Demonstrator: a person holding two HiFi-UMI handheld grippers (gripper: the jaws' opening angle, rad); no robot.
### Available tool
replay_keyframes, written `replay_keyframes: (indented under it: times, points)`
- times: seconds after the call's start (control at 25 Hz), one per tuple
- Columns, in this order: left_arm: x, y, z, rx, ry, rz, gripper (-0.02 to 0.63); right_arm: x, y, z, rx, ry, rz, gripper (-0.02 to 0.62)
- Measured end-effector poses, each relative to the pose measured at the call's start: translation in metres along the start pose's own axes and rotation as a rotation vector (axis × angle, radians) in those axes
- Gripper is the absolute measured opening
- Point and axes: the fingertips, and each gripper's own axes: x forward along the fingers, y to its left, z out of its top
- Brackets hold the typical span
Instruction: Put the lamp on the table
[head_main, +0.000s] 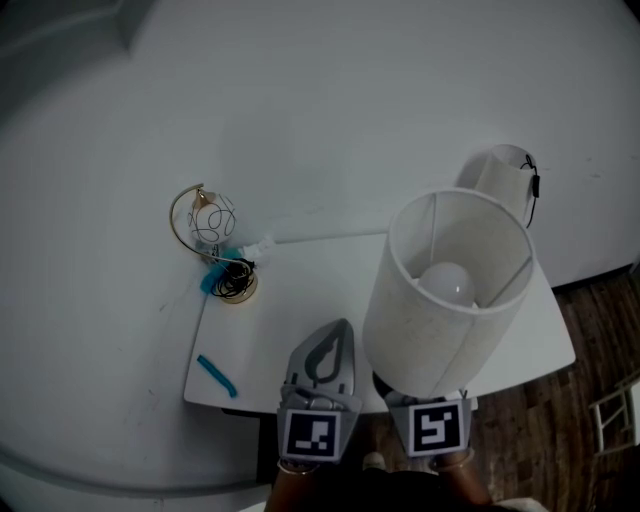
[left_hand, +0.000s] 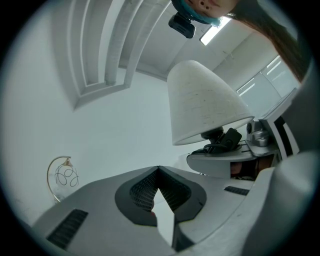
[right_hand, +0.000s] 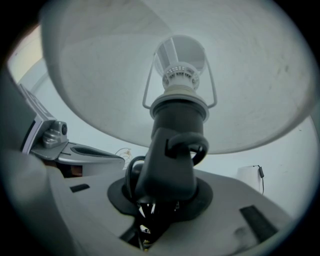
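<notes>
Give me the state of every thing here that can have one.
lamp: lifted, gripped by its black stem, tilted, not yet set down; bulb looks unlit
right gripper: shut on the lamp's stem
left gripper: shut, nothing between the jaws
wire globe ornament: upright at the back left corner of the table
teal strip: lying flat near the table's front left corner

Left gripper (head_main: 325, 358), right gripper (right_hand: 156, 202): grey shells, black ribbed pads (left_hand: 142, 192); black-and-white marker cubes (head_main: 310, 435) at 6 o'clock.
</notes>
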Motion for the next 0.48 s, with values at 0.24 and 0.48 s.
replay_keyframes:
  times: [0.24, 0.48]
  points:
    - [0.0017, 0.0022, -0.0008, 0.006, 0.007, 0.024, 0.000, 0.0028, -0.0009, -0.0052, 0.000, 0.008, 0.023, 0.098]
    - [-0.0002, 0.0038, 0.0021, 0.027, 0.000, 0.039, 0.000, 0.0050, -0.0012, -0.0053, 0.009, 0.001, 0.032, 0.098]
